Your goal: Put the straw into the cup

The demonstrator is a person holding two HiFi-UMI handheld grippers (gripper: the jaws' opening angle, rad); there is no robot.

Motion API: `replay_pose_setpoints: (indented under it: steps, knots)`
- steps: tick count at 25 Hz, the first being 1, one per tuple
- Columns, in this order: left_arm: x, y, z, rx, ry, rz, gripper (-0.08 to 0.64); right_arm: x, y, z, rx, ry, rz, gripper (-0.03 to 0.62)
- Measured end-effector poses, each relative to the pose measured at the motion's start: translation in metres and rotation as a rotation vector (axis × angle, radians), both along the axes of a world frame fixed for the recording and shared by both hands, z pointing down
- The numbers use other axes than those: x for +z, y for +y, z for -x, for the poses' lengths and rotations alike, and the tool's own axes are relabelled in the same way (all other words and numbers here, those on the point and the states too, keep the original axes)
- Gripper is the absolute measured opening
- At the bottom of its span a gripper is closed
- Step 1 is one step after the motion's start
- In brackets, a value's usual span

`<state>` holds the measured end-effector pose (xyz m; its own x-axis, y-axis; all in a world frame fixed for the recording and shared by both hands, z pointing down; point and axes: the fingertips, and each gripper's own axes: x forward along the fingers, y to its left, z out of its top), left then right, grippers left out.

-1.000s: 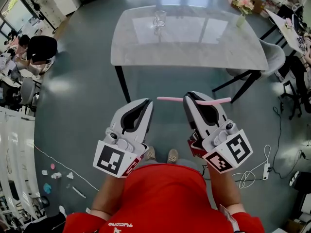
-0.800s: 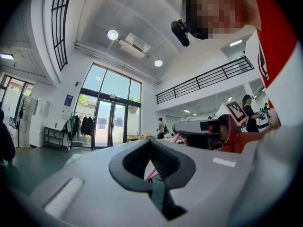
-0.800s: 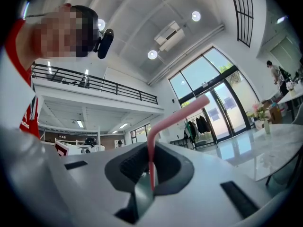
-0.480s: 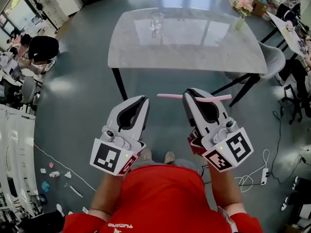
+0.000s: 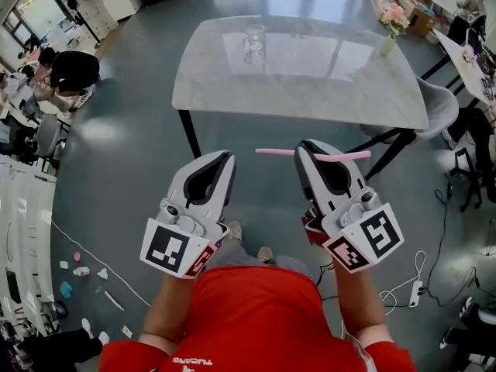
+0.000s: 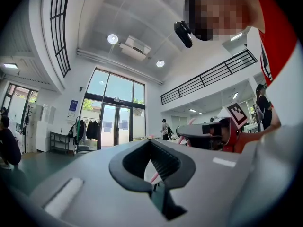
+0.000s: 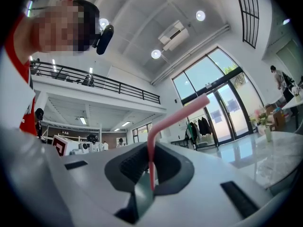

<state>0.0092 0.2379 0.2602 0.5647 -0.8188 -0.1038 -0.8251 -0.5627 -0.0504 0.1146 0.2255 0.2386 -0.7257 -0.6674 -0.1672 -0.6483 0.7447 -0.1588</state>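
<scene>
A: How is the left tool (image 5: 223,160) found?
B: Pressed together, with nothing in it. The cup (image 5: 254,36) is seen well ahead on the desk (image 5: 310,84).
A: And the straw (image 5: 273,152)?
B: Pinched crosswise in the right tool (image 5: 308,147), short of the desk. It should be tipped upright and lowered only once the cup's mouth is reached.

Table (image 5: 310,84) and cup (image 5: 254,37) slightly nearer, lower in head view; feet (image 5: 234,231) now staggered
</scene>
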Motion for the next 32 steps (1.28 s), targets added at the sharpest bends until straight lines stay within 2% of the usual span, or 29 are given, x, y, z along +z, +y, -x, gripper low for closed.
replay_pose_setpoints:
  steps: [7, 17, 32]
  knots:
    - [0.006, -0.012, 0.006, -0.016, 0.008, 0.001, 0.006, 0.007, -0.009, 0.001, -0.002, 0.012, 0.003, 0.021]
    - [0.014, -0.062, 0.006, 0.006, 0.016, -0.003, 0.006, 0.013, -0.055, -0.003, 0.033, 0.027, 0.007, 0.021]
    - [0.007, -0.189, 0.051, 0.04, 0.003, 0.005, 0.006, 0.007, -0.173, 0.039, 0.072, 0.039, 0.035, 0.021]
